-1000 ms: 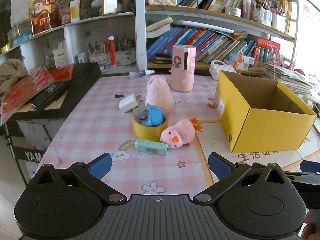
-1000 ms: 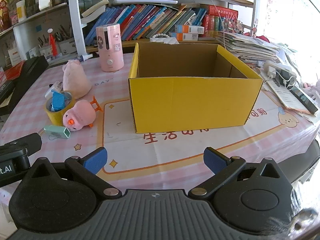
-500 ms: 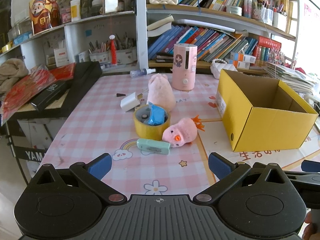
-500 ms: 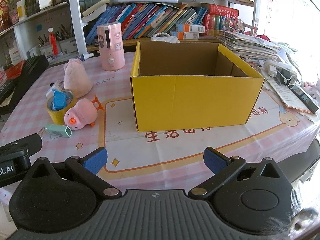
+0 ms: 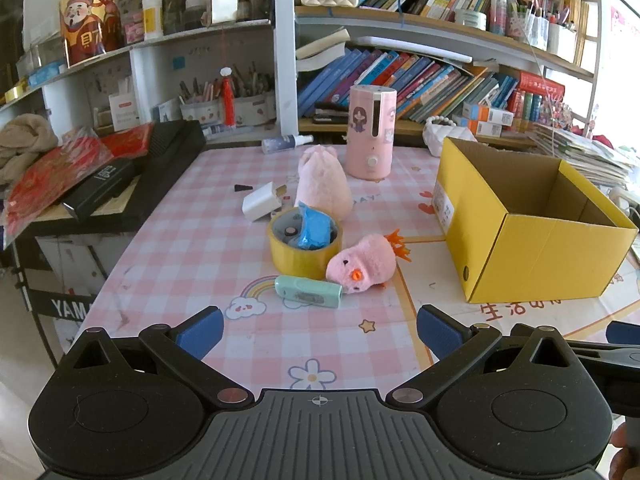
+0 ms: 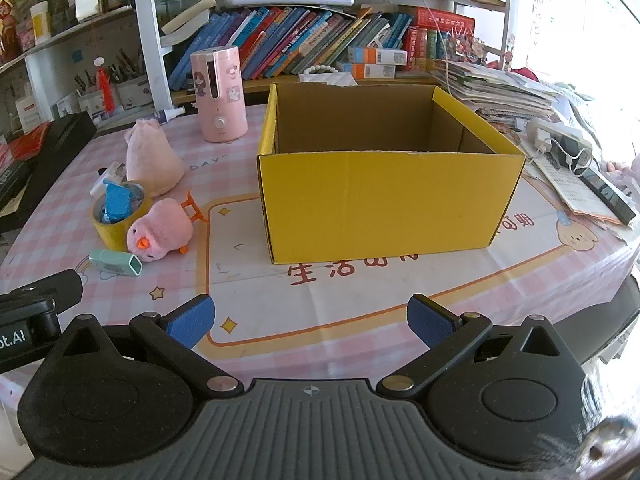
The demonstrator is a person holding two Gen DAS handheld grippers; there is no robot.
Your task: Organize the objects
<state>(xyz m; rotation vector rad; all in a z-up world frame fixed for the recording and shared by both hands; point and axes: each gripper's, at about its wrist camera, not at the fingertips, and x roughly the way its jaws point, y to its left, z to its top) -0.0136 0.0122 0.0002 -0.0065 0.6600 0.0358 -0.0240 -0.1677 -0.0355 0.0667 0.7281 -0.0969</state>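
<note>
An open yellow cardboard box (image 5: 536, 248) (image 6: 384, 200) stands on the pink checked tablecloth, and I see nothing inside it. Left of it lie a pink plush chick (image 5: 362, 264) (image 6: 160, 236), a mint green case (image 5: 308, 291) (image 6: 116, 262), a yellow tape roll (image 5: 304, 246) (image 6: 116, 216) holding a blue packet, a pink plush cone (image 5: 323, 186) (image 6: 152, 160) and a white charger (image 5: 261, 201). My left gripper (image 5: 318, 334) hovers open just short of the mint case. In front of the box my right gripper (image 6: 310, 322) is open too, holding nothing.
A pink humidifier (image 5: 370, 132) (image 6: 219, 96) and a spray bottle (image 5: 286, 143) stand at the table's far side. Black cases (image 5: 132, 172) lie on the left, papers and a phone (image 6: 580, 176) on the right. Bookshelves (image 5: 420, 76) rise behind.
Both grippers have drifted slightly back and up, so the objects sit a little lower in view. Nothing was grasped or moved.
</note>
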